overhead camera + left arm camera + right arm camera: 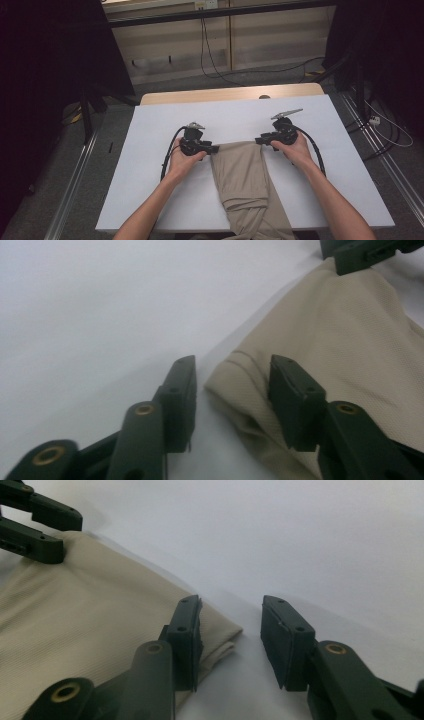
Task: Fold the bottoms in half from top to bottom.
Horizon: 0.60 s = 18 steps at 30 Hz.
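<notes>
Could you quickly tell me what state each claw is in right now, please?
Left claw: open, jaws either side of the beige cloth's corner.
Right claw: open at the other corner, gripping nothing.

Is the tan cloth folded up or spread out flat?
Folded. The tan cloth lies as a narrow strip on the white table, layers doubled at its corner and bunched near the table's front edge.

White table [150,175], beige cloth [245,175] (partly folded) atop
</notes>
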Each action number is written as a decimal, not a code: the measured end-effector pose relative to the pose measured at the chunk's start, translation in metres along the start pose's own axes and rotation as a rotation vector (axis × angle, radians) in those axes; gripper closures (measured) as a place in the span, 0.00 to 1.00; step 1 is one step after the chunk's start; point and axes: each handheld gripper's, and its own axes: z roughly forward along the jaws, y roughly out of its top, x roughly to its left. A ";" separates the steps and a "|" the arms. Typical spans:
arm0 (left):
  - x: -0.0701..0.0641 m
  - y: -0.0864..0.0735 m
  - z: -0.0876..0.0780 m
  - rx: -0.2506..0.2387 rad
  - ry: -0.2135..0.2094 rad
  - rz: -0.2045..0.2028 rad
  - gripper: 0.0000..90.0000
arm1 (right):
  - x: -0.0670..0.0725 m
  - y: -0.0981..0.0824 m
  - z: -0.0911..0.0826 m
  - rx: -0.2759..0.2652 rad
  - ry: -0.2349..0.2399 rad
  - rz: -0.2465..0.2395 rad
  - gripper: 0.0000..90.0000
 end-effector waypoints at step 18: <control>-0.004 0.009 -0.007 -0.042 -0.101 -0.048 0.93 | 0.018 0.009 -0.009 -0.029 0.037 -0.039 0.95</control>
